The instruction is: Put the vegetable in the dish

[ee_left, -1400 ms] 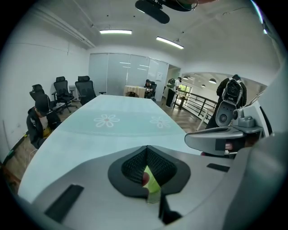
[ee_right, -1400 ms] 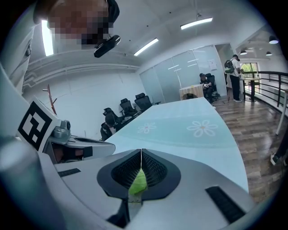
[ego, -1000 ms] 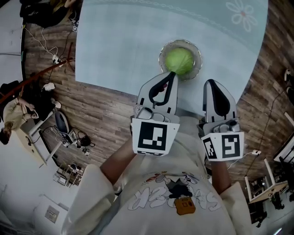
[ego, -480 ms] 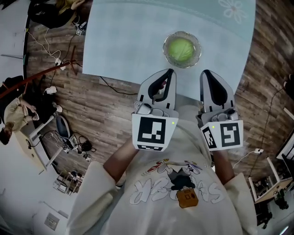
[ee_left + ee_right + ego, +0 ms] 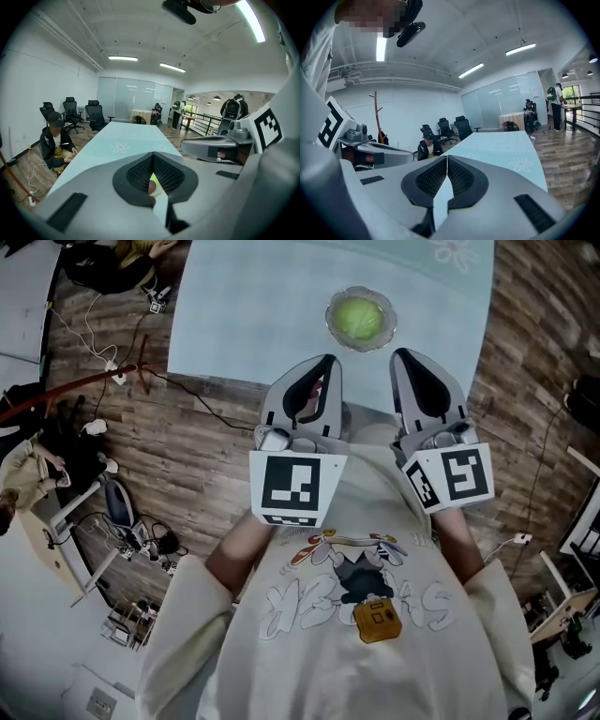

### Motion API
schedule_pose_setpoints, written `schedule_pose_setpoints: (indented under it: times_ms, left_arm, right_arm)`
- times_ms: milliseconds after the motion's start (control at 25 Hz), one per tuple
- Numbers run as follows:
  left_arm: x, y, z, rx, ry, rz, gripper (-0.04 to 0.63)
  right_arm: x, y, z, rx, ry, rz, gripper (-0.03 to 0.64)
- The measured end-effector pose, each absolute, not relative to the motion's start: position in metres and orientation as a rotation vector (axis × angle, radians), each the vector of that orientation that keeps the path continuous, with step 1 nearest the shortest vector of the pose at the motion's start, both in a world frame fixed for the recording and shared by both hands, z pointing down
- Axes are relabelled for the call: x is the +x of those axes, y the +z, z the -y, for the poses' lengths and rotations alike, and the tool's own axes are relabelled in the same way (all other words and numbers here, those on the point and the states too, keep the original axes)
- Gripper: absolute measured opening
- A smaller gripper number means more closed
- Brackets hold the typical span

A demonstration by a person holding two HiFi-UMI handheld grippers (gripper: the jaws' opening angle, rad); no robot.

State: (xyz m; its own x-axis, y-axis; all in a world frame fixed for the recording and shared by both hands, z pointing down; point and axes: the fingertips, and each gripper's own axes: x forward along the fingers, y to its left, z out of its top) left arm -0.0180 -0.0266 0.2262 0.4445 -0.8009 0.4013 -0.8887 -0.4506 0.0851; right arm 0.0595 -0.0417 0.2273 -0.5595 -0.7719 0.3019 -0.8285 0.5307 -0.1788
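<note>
Both grippers pulled back off the table since a second ago: the left gripper (image 5: 326, 362) then overlapped the dish's near rim, now it sits clear of it, at the table's near edge.

Head view: vegetable (image 5: 359, 319), round and green, lies in the dish (image 5: 332, 306). Dish stands on the pale table (image 5: 253, 315), close to the near edge and right of its middle. Right gripper (image 5: 401, 355) is beside the left one, apart from it, tips also at the near edge. Neither touches dish or vegetable.

Left gripper view: jaws pinched together, pads meeting at the tips (image 5: 152, 154), nothing held. A green sliver (image 5: 153, 178) shows through the gap below the tips, beyond the pads. Table (image 5: 124, 138) runs away ahead; right gripper (image 5: 211, 146) at the right; a seated person (image 5: 55, 143) by the table's left edge.

Right gripper view: jaws closed tip to tip (image 5: 447, 157), empty. Table (image 5: 506, 150) ahead, left gripper (image 5: 377, 152) at the left, seated person (image 5: 427, 146) and office chairs (image 5: 454, 126) beyond.
</note>
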Motion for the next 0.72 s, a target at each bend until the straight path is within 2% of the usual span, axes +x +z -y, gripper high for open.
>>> schedule_pose_setpoints:
  times_ms: [720]
  left_arm:
    - [-0.030, 0.180, -0.016, 2.527, 0.303, 1.449, 0.006]
  right_arm:
    - [0.025, 0.197, -0.002, 1.254, 0.407, 2.688, 0.023]
